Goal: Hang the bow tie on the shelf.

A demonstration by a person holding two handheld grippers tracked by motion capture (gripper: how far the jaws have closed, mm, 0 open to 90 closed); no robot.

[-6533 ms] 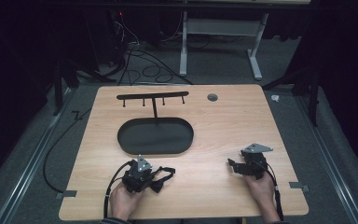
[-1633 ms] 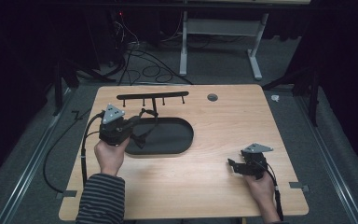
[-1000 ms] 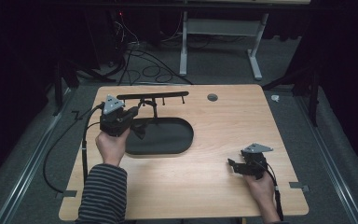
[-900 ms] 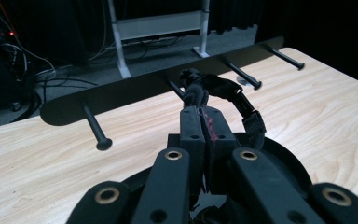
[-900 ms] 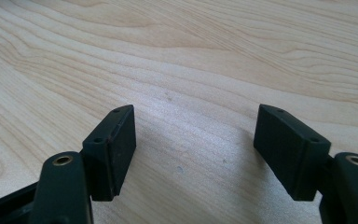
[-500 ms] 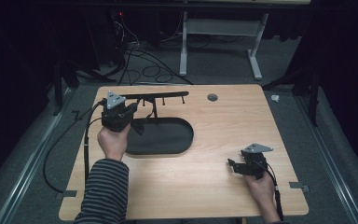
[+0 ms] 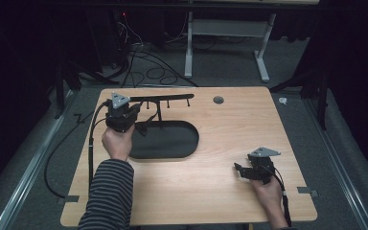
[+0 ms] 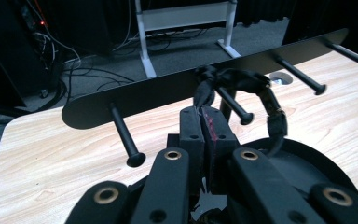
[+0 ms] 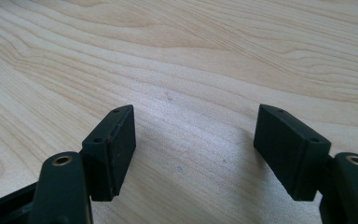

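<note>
1. The wooden counter (image 7: 211, 191) carries a black stand with an oval base (image 7: 167, 140) and a peg rail (image 8: 177, 88).
2. The left gripper (image 8: 204, 122), held up at the rail, has its fingers clenched on a black strap (image 8: 261, 100) looped over a peg (image 8: 233, 106).
3. The right gripper (image 7: 239, 170) rests low near the counter's right front, fingers spread wide, released.

Premises read as a laboratory or test bay: a lone wooden table (image 7: 211, 191) on grey carpet, black curtains all round, loose cables (image 7: 139, 57) on the far floor, a white desk frame (image 7: 225, 48) beyond.
</note>
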